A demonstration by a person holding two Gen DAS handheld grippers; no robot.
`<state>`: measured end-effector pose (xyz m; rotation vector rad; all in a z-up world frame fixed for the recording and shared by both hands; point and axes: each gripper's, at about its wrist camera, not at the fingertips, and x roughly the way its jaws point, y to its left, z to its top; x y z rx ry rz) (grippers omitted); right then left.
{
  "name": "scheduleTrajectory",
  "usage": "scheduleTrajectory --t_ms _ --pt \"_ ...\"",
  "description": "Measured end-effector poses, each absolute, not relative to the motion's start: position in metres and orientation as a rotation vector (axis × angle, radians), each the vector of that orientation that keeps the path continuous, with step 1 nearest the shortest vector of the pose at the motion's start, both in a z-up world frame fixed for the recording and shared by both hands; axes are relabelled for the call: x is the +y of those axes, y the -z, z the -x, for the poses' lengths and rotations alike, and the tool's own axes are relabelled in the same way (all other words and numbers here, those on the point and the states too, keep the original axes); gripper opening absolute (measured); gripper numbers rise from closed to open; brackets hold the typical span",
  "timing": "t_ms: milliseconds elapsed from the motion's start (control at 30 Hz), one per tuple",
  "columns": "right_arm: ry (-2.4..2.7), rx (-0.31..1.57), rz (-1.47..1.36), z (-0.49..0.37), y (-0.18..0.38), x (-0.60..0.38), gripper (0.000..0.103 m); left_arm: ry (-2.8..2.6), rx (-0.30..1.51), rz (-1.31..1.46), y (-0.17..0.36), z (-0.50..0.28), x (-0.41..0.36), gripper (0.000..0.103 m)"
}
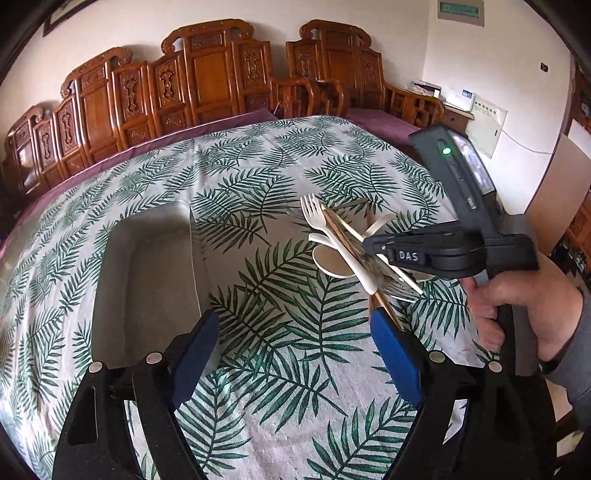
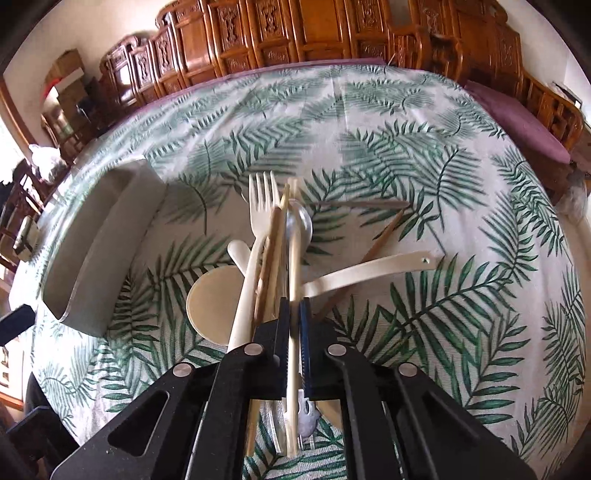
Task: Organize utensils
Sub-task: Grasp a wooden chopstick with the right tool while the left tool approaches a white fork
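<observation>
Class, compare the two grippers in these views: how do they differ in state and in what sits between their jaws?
The left gripper stands open, with only tablecloth between its jaws; the right gripper is shut on a thin cream utensil handle. Both have black bodies, blue pads and point down at the table.

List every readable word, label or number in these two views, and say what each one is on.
"DAS": pale letters on the side of the black right gripper, read in the left wrist view.
Green rectangular sign high on the white wall: writing too small to read.
Pale printed sheet on the wall by the carved wooden bench: lines of print, blurred.
Right wrist view: no readable text.
</observation>
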<state>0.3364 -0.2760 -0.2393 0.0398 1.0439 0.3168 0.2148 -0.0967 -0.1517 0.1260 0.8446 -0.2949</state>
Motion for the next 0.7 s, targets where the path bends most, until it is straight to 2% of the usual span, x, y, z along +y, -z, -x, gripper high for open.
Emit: scheduleTrajectory --t_ms 267,400,567,700 --pt "-0.334 0.967 -0.049 -0.307 0.206 -0.291 0.006 0.318 0.853 -0.111 0.155 -0.232 -0.112 0.077" --pt "-0.327 0.952 -0.049 -0.294 0.201 -0.304 0.006 0.34 0.866 -0.109 0.16 -0.243 -0.126 0.07" --pt "-0.318 0.947 -0.09 -0.295 0.201 -0.326 0.006 0.368 0.893 -0.105 0.17 -0.258 -0.145 0.066" --pt "-0.287 0.947 -0.117 -0.3 0.204 -0.343 0.006 0.36 0.916 -0.097 0.178 -0.274 -0.153 0.058"
